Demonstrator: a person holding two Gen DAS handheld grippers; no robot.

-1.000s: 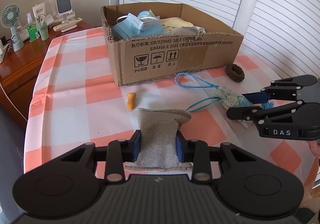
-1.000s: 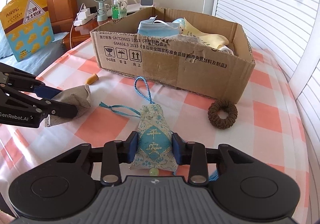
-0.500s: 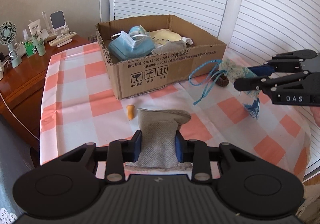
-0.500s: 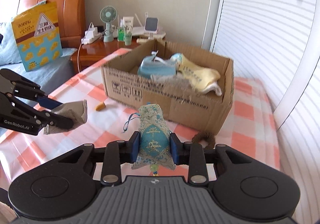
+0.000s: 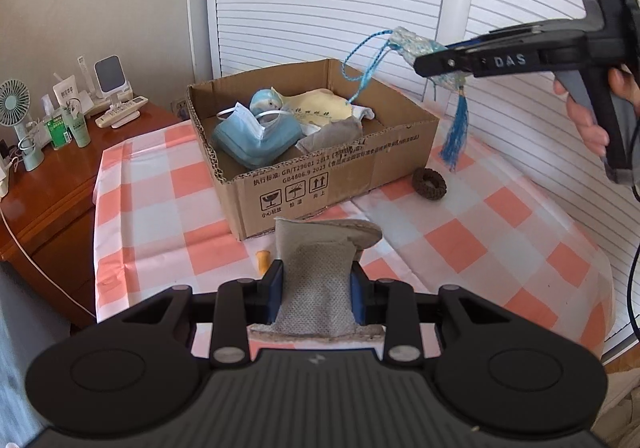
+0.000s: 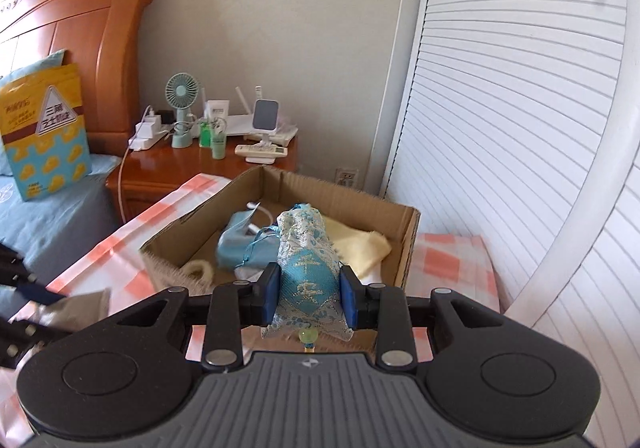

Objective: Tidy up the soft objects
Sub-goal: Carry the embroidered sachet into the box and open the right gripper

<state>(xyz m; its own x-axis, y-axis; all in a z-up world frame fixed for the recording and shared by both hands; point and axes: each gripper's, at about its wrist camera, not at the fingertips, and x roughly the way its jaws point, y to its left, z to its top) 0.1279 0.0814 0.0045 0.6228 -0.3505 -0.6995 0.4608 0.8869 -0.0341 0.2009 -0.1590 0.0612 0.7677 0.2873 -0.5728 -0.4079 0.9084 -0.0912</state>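
My left gripper (image 5: 317,284) is shut on a grey fabric pouch (image 5: 320,268) and holds it above the checked tablecloth, in front of the cardboard box (image 5: 332,175). My right gripper (image 6: 307,294) is shut on a blue embroidered sachet (image 6: 306,272) and holds it high over the box (image 6: 406,244). In the left wrist view the sachet (image 5: 416,47) hangs with its blue cord and tassel (image 5: 454,135) above the box's right end. The box holds a blue face mask (image 5: 256,135), a yellow cloth (image 5: 316,111) and a grey cloth.
A brown hair scrunchie (image 5: 429,184) lies on the cloth right of the box. A small orange piece (image 5: 263,260) lies in front of it. A wooden nightstand (image 5: 48,175) with a fan and bottles stands left. White louvred doors stand behind. A bed is at left (image 6: 52,232).
My right gripper has lifted the sachet off the table and carried it up over the box. My left gripper has risen with the grey pouch.
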